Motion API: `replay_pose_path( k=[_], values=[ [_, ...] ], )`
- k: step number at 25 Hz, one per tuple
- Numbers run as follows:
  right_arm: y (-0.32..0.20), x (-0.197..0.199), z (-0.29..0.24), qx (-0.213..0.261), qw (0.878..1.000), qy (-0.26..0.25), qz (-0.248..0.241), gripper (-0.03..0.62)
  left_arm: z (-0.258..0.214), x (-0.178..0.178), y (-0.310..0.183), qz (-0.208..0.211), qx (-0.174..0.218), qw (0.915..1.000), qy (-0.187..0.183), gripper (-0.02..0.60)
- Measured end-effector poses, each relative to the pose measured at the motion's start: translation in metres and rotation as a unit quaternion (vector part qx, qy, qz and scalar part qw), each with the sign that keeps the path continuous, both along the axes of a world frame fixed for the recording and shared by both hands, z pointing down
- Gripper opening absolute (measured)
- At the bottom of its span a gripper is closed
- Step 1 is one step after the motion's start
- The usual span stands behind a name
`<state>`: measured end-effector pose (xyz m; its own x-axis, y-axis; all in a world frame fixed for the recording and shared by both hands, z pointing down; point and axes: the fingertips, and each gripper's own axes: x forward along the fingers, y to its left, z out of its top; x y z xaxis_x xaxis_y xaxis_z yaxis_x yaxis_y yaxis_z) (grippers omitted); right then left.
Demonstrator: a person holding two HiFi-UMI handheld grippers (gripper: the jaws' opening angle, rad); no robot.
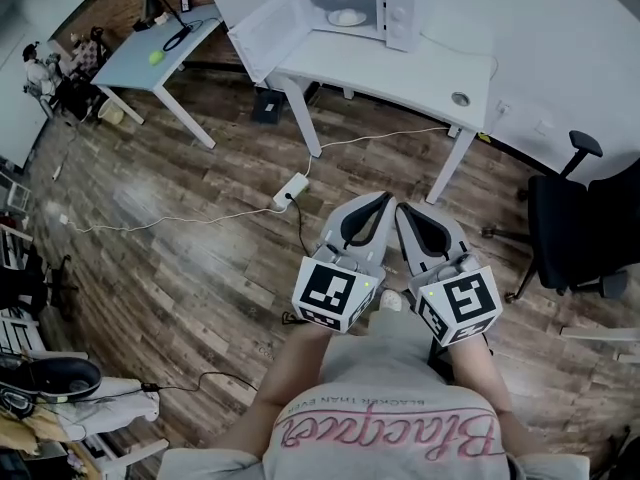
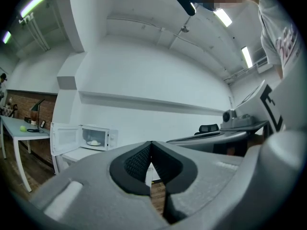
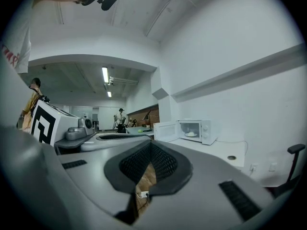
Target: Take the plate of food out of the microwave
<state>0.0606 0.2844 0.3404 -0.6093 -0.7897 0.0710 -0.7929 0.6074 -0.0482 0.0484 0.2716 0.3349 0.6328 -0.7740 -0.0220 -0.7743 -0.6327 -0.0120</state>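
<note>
Both are sitting pressed together, empty: left gripper (image 1: 381, 202), right gripper (image 1: 404, 212). Open white microwave (image 1: 388, 10) is standing well ahead, round white plate of food (image 1: 347, 16) inside. Judging: spread the jaws before reaching its rim.

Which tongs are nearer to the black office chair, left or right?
Right. The right tongs hang beside the black office chair, apart from it; the left tongs sit on their far side, farther from the chair.

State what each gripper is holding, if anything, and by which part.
Nothing. Left gripper and right gripper are both shut and empty; the plate of food sits in the open microwave.
</note>
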Motion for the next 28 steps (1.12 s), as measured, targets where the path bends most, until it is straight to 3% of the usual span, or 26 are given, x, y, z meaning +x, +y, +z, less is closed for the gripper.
replay_pose_path(
  k=[18,28],
  values=[
    [-0.076,0.029,0.000,0.009,0.999,0.004,-0.037,0.011,0.001,0.022,-0.077,-0.043,0.001,0.9991,0.001,0.006],
    [-0.088,0.046,0.010,-0.002,0.999,0.005,-0.053,0.011,0.010,0.040,-0.093,-0.052,-0.006,0.9986,0.011,0.006]
  ],
)
